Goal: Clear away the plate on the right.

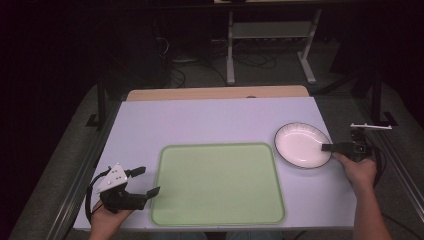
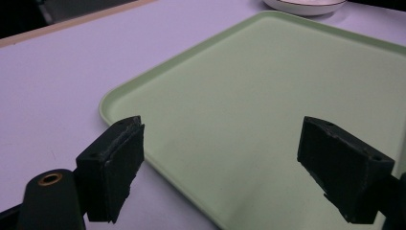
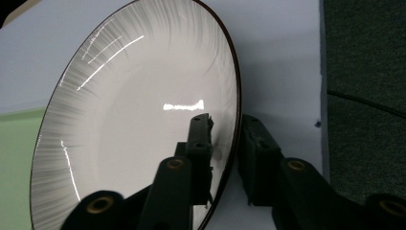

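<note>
A white plate (image 1: 300,145) with a thin dark rim lies on the pale table at the right. My right gripper (image 1: 326,147) reaches in from the right and is shut on its near-right rim. In the right gripper view one jaw lies inside the plate (image 3: 134,120) and the other outside, with the gripper (image 3: 226,122) clamping the edge between them. My left gripper (image 1: 149,180) rests open at the front left, beside the left edge of a light green tray (image 1: 217,185). In the left gripper view the gripper (image 2: 234,163) has nothing between its jaws and looks over the tray (image 2: 268,96).
The table's right edge (image 1: 345,165) runs close behind the right hand. A wooden strip (image 1: 215,93) borders the far side of the table. The plate (image 2: 306,5) peeks in at the top of the left gripper view. Dark floor and a metal stand (image 1: 270,45) lie beyond.
</note>
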Demonstrator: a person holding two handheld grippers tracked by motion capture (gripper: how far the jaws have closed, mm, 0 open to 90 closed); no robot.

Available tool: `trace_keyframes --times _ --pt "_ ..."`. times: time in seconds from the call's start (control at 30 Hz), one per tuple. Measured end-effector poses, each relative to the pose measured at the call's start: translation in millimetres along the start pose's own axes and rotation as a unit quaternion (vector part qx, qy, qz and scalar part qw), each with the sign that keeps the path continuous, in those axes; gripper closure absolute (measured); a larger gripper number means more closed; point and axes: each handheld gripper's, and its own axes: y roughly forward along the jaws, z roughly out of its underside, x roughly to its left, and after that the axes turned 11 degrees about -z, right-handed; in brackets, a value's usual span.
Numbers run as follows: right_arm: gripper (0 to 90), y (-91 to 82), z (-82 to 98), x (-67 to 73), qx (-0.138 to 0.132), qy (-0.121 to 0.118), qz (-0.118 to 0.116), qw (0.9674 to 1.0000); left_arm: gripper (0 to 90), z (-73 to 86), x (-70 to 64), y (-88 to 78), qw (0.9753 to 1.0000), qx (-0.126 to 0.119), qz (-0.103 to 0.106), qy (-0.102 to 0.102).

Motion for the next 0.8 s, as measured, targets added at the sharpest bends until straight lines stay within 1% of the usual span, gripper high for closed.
trace_keyframes --times 0.03,0.1,0.13,0.23,0.37,0.47,0.53,0.6,0.63,0.67,0.7,0.77,0.8 --pt "75.3 0.0 0.0 0.0 0.0 0.0 0.0 1.0 15.9 0.0 0.0 0.0 1.0 0.0 0.0 0.0" --pt "77.3 0.5 0.5 -1.0 -0.003 0.011 -0.002 0.9999 15.9 0.2 0.4 0.1 1.0 0.0 0.0 -0.001" --pt "77.3 0.5 0.5 -1.0 -0.003 0.011 -0.002 0.9999 15.9 0.2 0.4 0.1 1.0 0.0 0.0 -0.001" --pt "79.4 -0.7 1.2 -4.2 -0.012 0.028 -0.012 0.9995 15.9 0.0 0.1 0.3 1.0 0.001 0.0 0.0" --pt "80.2 -0.7 1.7 -5.6 -0.017 0.038 -0.016 0.999 15.9 -0.1 0.0 0.3 1.0 0.002 -0.001 0.001" --pt "80.6 -0.7 1.6 -5.4 -0.017 0.041 -0.016 0.9989 15.9 0.0 0.3 0.2 1.0 0.0 0.0 -0.001" --pt "81.1 -0.7 1.7 -5.2 -0.02 0.046 -0.015 0.9986 15.9 0.0 0.6 -0.2 1.0 0.0 -0.001 0.0" --pt "81.7 -0.5 2.1 -5.9 -0.025 0.056 -0.019 0.9979 15.9 0.0 0.7 -0.2 1.0 -0.001 -0.001 0.0" --pt "81.7 -0.5 2.1 -5.9 -0.025 0.056 -0.019 0.9979 15.9 0.0 0.8 -0.3 1.0 -0.002 -0.001 0.0" --pt "82.1 -0.5 2.6 -6.9 -0.03 0.066 -0.025 0.9971 15.9 0.0 1.0 -0.4 1.0 -0.001 -0.001 0.0" --pt "82.4 -0.3 3.7 -8.7 -0.039 0.079 -0.034 0.9955 15.9 0.1 1.1 -0.5 1.0 -0.001 -0.001 -0.001" --pt "82.6 -0.2 4.5 -9.8 -0.045 0.089 -0.04 0.9942 15.9 0.2 1.1 -0.4 1.0 -0.001 -0.001 -0.001" --pt "82.6 -0.2 4.5 -9.8 -0.045 0.089 -0.04 0.9942 15.9 0.2 1.1 -0.4 1.0 -0.001 -0.001 -0.001"
